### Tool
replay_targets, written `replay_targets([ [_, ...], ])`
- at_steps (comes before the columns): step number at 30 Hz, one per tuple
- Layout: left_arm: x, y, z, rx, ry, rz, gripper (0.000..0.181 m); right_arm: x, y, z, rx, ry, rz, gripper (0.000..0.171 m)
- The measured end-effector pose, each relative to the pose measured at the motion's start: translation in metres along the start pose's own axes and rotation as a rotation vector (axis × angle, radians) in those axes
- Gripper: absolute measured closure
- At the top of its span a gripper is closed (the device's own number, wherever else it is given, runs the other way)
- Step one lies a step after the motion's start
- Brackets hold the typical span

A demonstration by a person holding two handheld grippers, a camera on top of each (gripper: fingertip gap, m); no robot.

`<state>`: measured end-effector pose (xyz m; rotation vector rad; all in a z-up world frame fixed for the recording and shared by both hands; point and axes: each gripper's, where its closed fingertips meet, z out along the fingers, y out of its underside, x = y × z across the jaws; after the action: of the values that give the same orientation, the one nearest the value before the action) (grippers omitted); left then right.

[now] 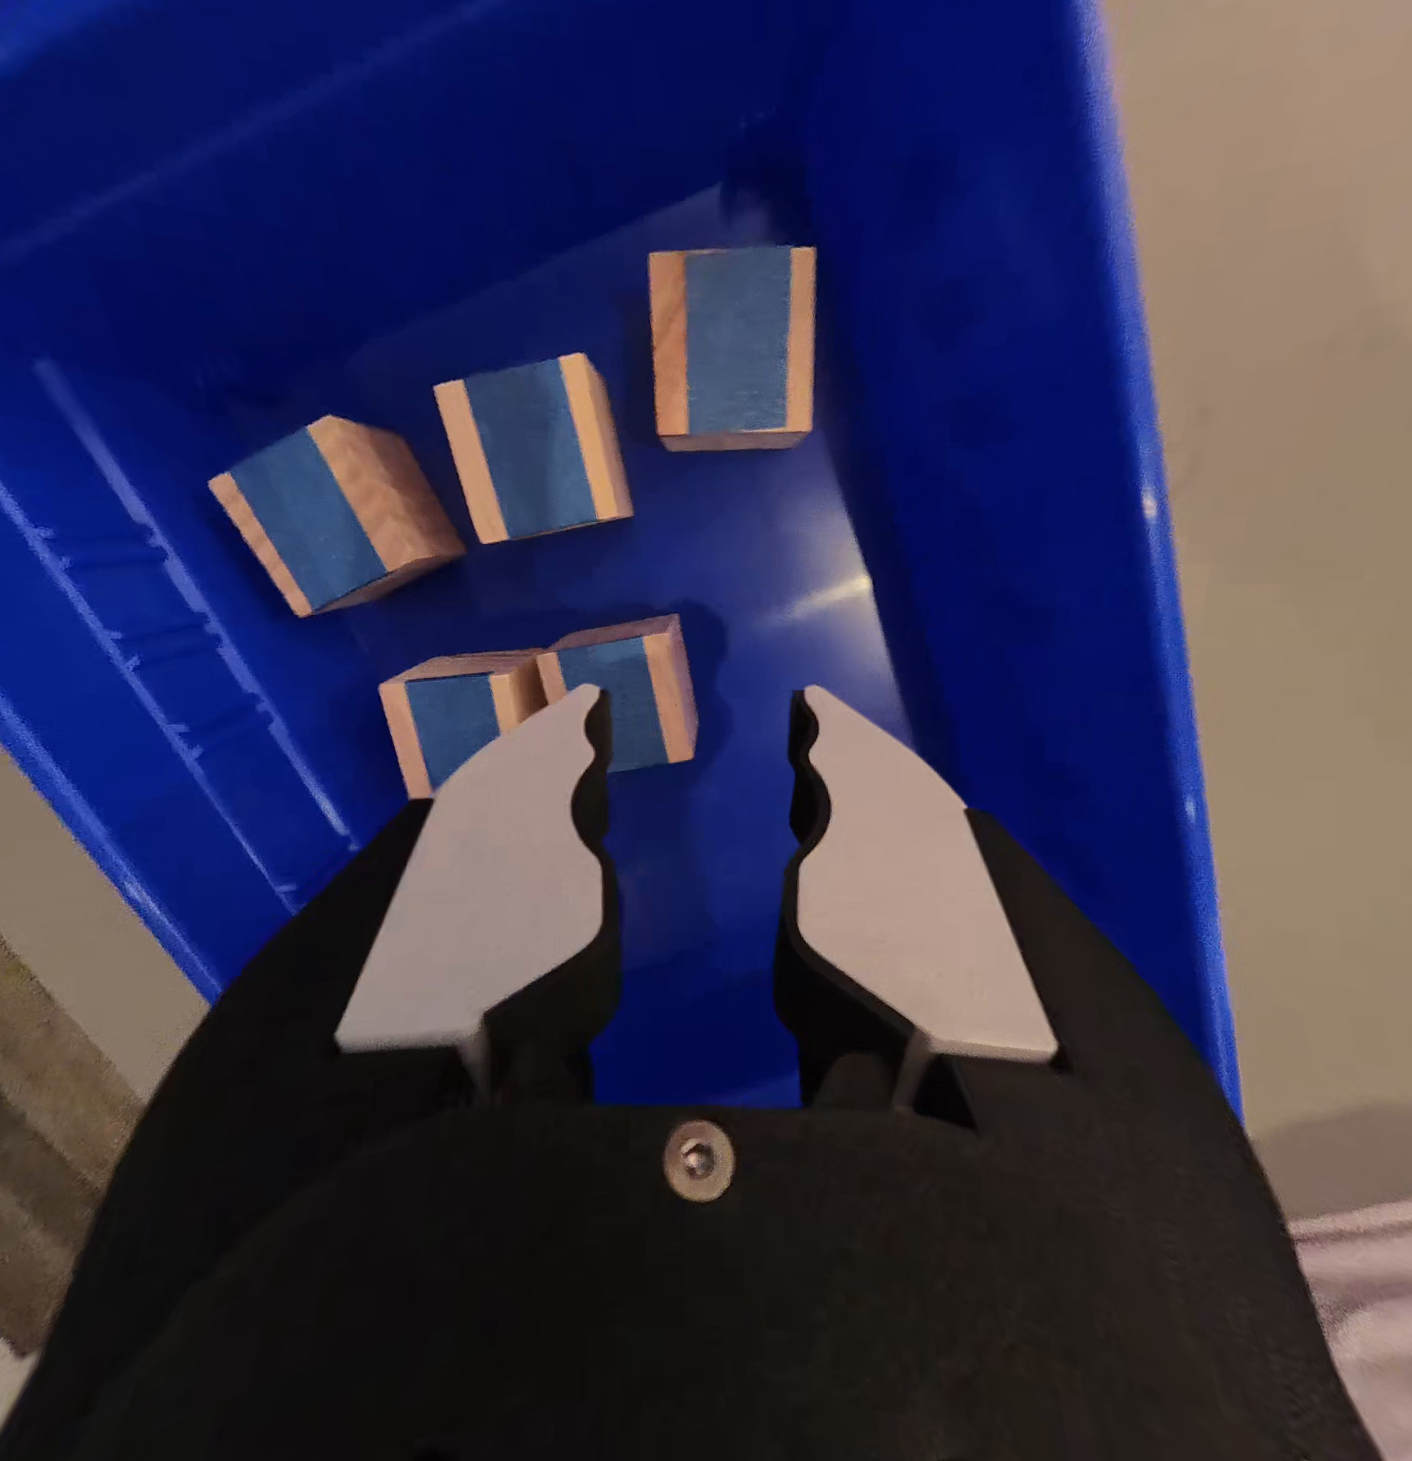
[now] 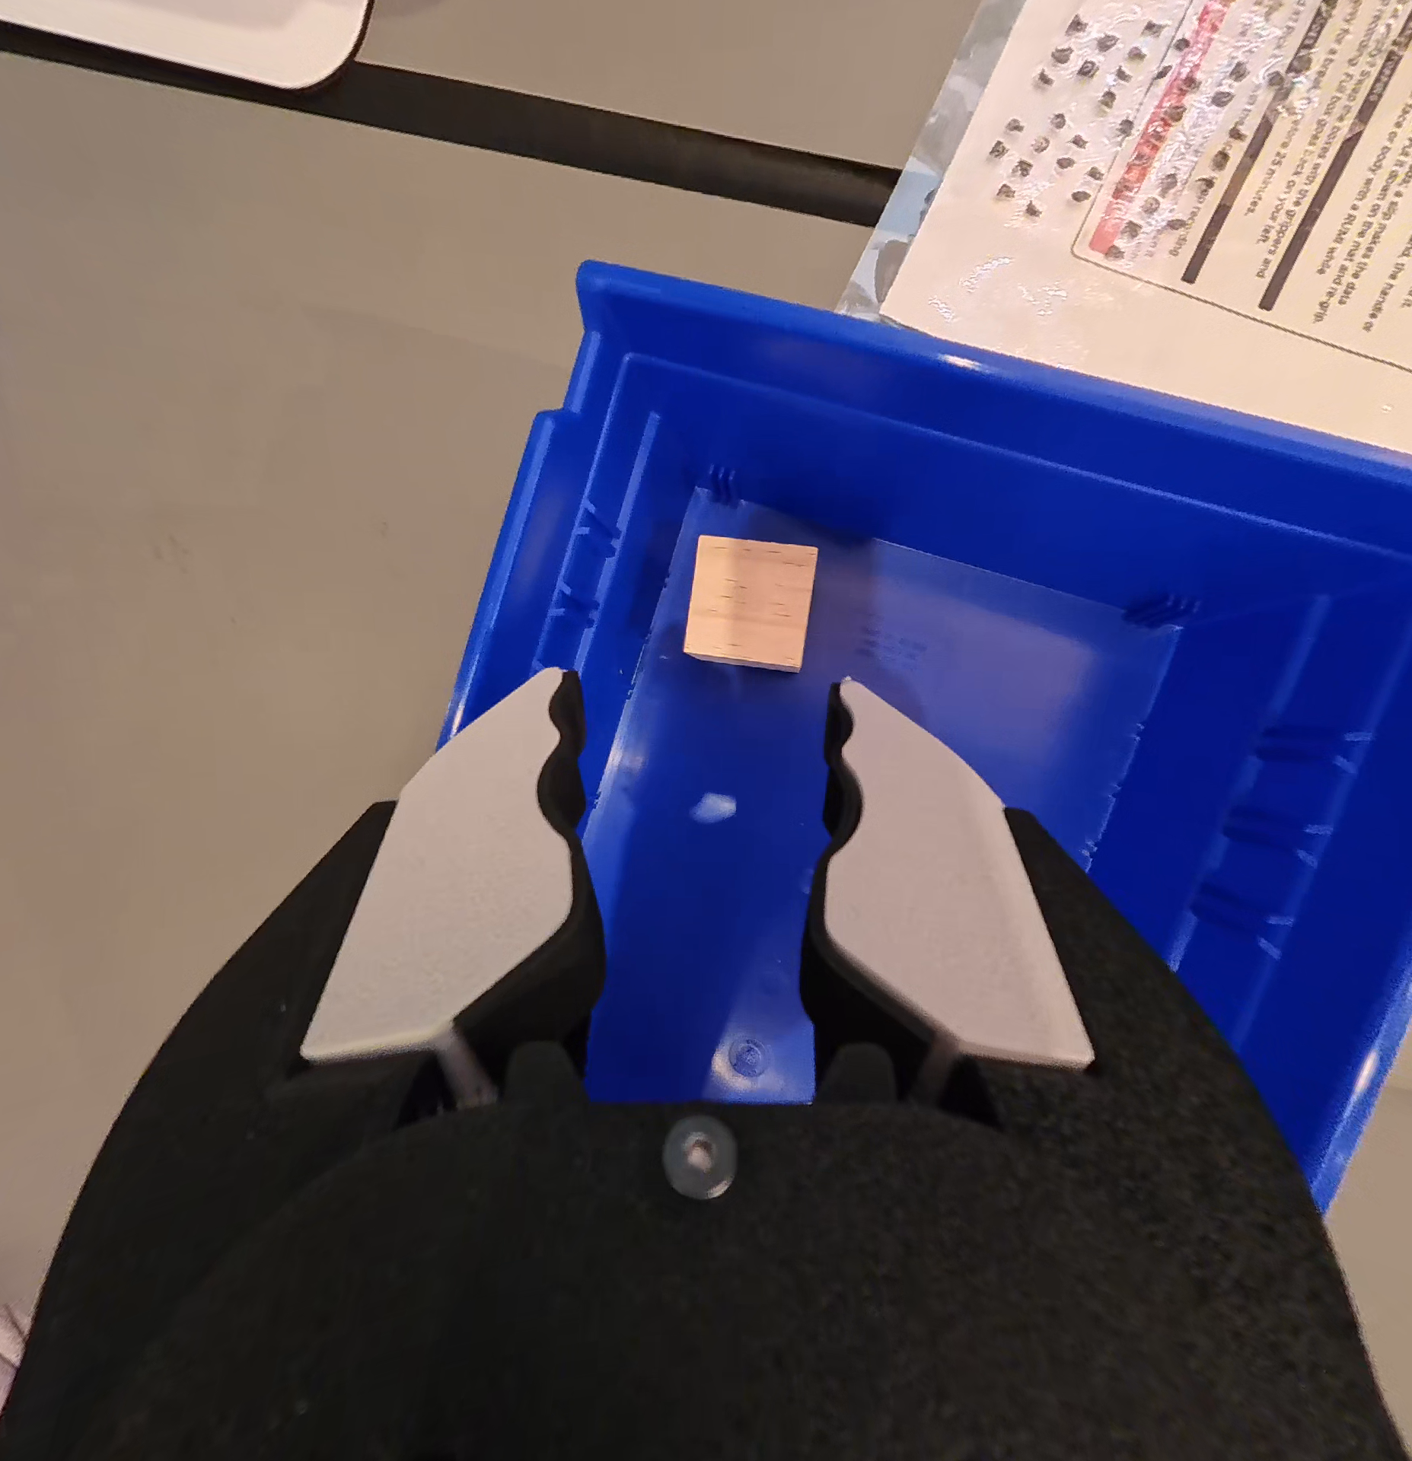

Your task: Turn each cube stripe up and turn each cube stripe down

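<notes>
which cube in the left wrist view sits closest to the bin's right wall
The far right cube, stripe up, alone near the blue bin wall's far corner. The other four lie farther left.

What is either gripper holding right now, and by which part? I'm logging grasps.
Nothing is held. The left gripper hangs open over the striped wooden cubes; the right gripper is open near the plain-faced wooden cube.

Lighting's pretty dim and warm on my left side, the blue bin [image 1: 963,553] goes dark toward its far wall and only a small glare streak shows on its floor near the right. Cubes there look soft, a bit motion-smeared. My right view is brighter and more even, with a small shine spot on the bin floor [image 2: 710,806] and glare crinkles on the laminated sheet [image 2: 1161,158] far right. Edges bend from the wide lens in both.
</notes>
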<state>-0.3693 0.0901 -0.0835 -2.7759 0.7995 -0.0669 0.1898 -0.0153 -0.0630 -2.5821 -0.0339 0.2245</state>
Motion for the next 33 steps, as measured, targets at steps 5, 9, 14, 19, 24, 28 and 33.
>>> replay_targets([
  [5, -0.012, 0.012, 0.004, -0.052, -0.04, -0.053, 0.128, 0.0, 0.001, 0.0, -0.005, -0.002, -0.003, 0.112],
  [9, -0.016, 0.016, 0.008, -0.072, -0.022, -0.098, 0.129, 0.0, 0.003, 0.002, -0.013, -0.005, -0.003, 0.112],
  [14, -0.019, 0.02, 0.011, -0.094, -0.029, -0.12, 0.128, -0.002, 0.007, 0.005, -0.045, -0.003, -0.019, 0.112],
  [19, -0.015, 0.021, 0.016, -0.114, -0.008, -0.119, 0.129, -0.004, 0.007, 0.008, -0.056, -0.004, -0.03, 0.112],
  [24, -0.018, 0.021, 0.02, -0.129, -0.023, -0.122, 0.129, -0.005, 0.01, 0.01, -0.074, 0.002, -0.042, 0.112],
  [28, -0.017, 0.022, 0.025, -0.143, -0.018, -0.121, 0.129, -0.006, 0.011, 0.011, -0.083, 0.002, -0.052, 0.112],
  [33, -0.02, 0.024, 0.032, -0.168, -0.03, -0.135, 0.131, -0.007, 0.012, 0.012, -0.092, 0.001, -0.06, 0.112],
])
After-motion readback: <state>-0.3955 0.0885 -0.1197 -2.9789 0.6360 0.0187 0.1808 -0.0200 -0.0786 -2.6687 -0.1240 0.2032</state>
